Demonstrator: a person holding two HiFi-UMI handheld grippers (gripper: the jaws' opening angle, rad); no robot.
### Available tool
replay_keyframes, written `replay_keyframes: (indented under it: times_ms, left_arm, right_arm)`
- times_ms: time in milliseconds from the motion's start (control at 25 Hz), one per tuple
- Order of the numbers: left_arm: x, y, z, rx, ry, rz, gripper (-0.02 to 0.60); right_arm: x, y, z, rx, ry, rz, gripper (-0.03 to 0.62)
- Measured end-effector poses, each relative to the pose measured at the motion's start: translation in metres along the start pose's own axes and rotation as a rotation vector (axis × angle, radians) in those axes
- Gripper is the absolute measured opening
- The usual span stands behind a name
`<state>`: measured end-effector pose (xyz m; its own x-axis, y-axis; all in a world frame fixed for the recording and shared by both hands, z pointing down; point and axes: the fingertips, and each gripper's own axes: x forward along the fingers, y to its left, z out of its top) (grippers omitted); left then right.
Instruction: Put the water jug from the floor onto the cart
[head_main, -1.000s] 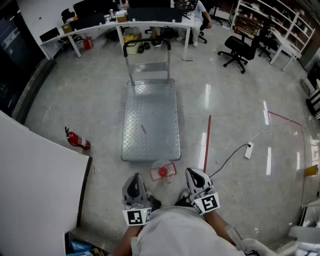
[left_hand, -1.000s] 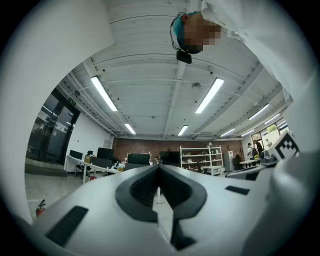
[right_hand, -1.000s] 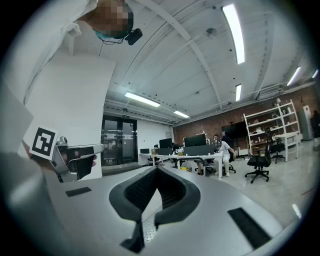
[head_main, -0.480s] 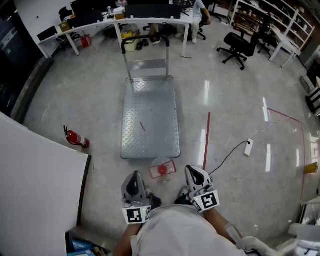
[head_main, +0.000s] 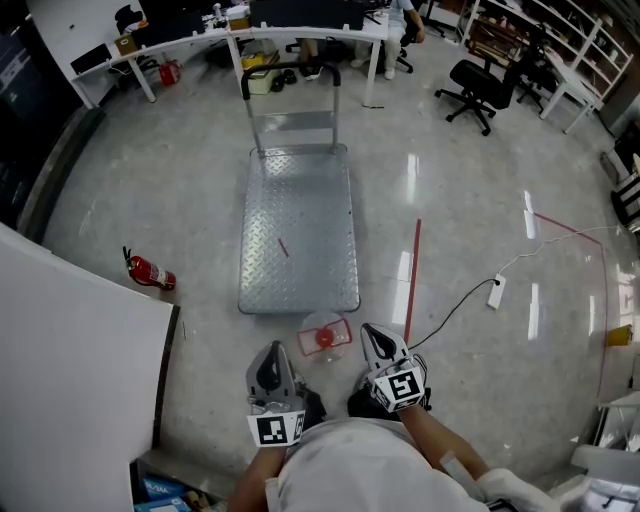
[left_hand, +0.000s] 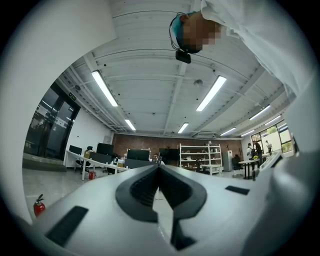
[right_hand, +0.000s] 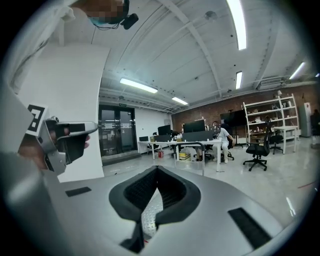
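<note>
Your left gripper (head_main: 268, 352) and right gripper (head_main: 374, 336) are both clenched empty. The water jug (head_main: 325, 338) sits between their tips, with the cart (head_main: 310, 220) beyond.

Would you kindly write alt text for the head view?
A clear, red-capped water jug stands on the floor just before a metal cart. The left gripper and right gripper, both shut, hover either side.

One cart (head_main: 310, 200); one water jug (head_main: 325, 338); one fire extinguisher (head_main: 150, 271) — office chairs (head_main: 478, 92), perhaps two.
</note>
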<state>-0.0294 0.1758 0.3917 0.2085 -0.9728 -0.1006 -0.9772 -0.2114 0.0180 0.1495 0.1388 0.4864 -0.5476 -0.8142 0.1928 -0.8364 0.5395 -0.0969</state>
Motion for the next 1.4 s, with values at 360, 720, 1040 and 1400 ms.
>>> replay_keyframes:
  times_ms: [360, 720, 1040, 1400]
  left_arm:
    - [0.012, 0.007, -0.016, -0.007, 0.021, -0.01, 0.003]
    - [0.023, 0.018, -0.037, -0.037, 0.059, -0.034, 0.003]
    - [0.031, 0.03, -0.051, -0.048, 0.084, -0.062, 0.003]
    - [0.032, 0.045, -0.082, -0.104, 0.131, -0.066, 0.003]
  right_arm:
    - [0.046, -0.005, -0.073, 0.015, 0.149, -0.007, 0.011]
    - [0.088, 0.002, -0.221, -0.06, 0.555, 0.032, 0.012]
    - [0.098, 0.021, -0.338, -0.093, 0.906, 0.123, 0.046]
    - [0.107, 0.041, -0.429, -0.055, 1.093, 0.164, 0.229]
